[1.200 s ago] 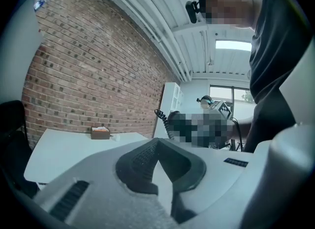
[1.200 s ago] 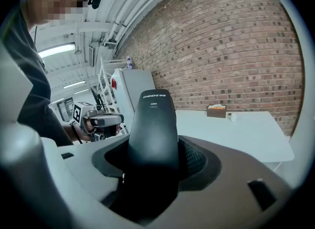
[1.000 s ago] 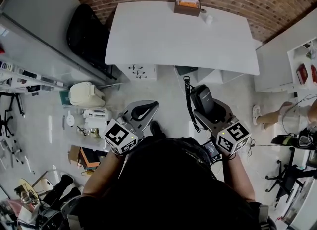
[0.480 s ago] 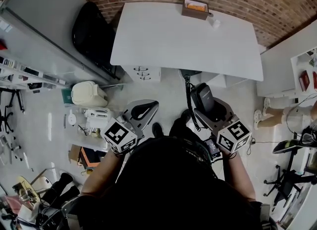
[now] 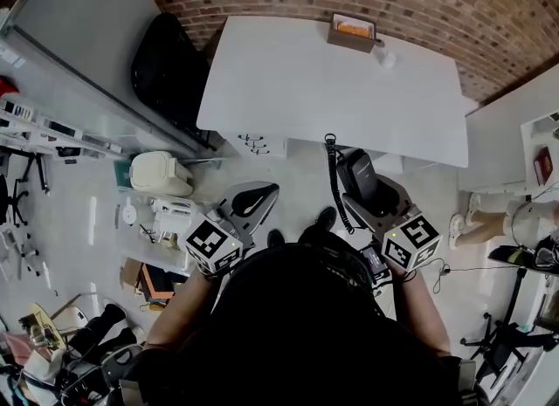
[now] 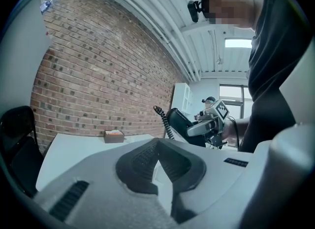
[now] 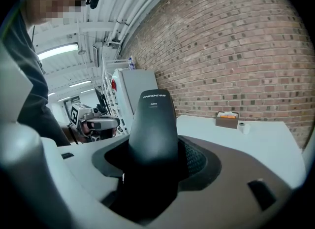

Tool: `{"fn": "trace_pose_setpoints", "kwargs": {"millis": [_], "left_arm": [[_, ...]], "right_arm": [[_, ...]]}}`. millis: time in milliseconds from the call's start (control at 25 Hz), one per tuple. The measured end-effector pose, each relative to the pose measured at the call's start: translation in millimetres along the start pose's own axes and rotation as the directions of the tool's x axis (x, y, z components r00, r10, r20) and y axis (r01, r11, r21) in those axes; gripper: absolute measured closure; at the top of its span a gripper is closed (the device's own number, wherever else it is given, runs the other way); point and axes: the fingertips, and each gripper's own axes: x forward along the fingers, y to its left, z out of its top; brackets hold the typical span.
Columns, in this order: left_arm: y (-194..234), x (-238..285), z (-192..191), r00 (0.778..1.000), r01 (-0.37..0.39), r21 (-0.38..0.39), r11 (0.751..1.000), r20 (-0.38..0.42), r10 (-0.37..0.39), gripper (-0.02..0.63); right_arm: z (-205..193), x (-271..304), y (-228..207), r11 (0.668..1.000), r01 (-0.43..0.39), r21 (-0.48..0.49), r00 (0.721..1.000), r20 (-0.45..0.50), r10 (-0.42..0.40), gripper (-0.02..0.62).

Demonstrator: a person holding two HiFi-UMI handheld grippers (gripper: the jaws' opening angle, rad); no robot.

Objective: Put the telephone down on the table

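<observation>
One black telephone handset [image 5: 357,174], long axis along right gripper [image 5: 370,196] jaws, free end pointing away from person toward one white table [image 5: 332,90]. Held above floor, short of table's near edge. Jaws clamped on handset. One coiled cord [image 5: 332,177] hangs beside it. Left gripper [image 5: 251,198] jaws together, empty. On table's far edge: one brown box [image 5: 352,32], one small white roll [image 5: 384,57].

Clad in a black short-sleeved top [image 5: 297,334], filling the head view from 4 to 8 o'clock. Black head camera [image 6: 196,9] strapped on, thin cable trailing. Left gripper [image 5: 254,196] and right gripper [image 5: 367,188] pale grey, dark ribbed pads inside. White, black-marked left cube [image 5: 212,245] at 8 o'clock, right cube [image 5: 412,241] at 4.
</observation>
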Motion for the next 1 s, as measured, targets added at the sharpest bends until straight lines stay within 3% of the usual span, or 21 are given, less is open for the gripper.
{"fn": "trace_pose_setpoints", "kwargs": {"millis": [600,1000], "left_arm": [[-7.1,151.2,23.9,0.999,-0.037,0.029,0.999,0.005,0.037,0.600],[-23.1,217.0,28.8,0.999,-0.023,0.049,0.999,-0.034,0.025,0.600]], "right_arm": [[28.9,-44.5,-150.2,1.000,-0.016,-0.013,0.999,0.028,0.016,0.321],[25.5,-73.9,-202.9,1.000,-0.011,0.020,0.999,0.049,0.010,0.322]]}}
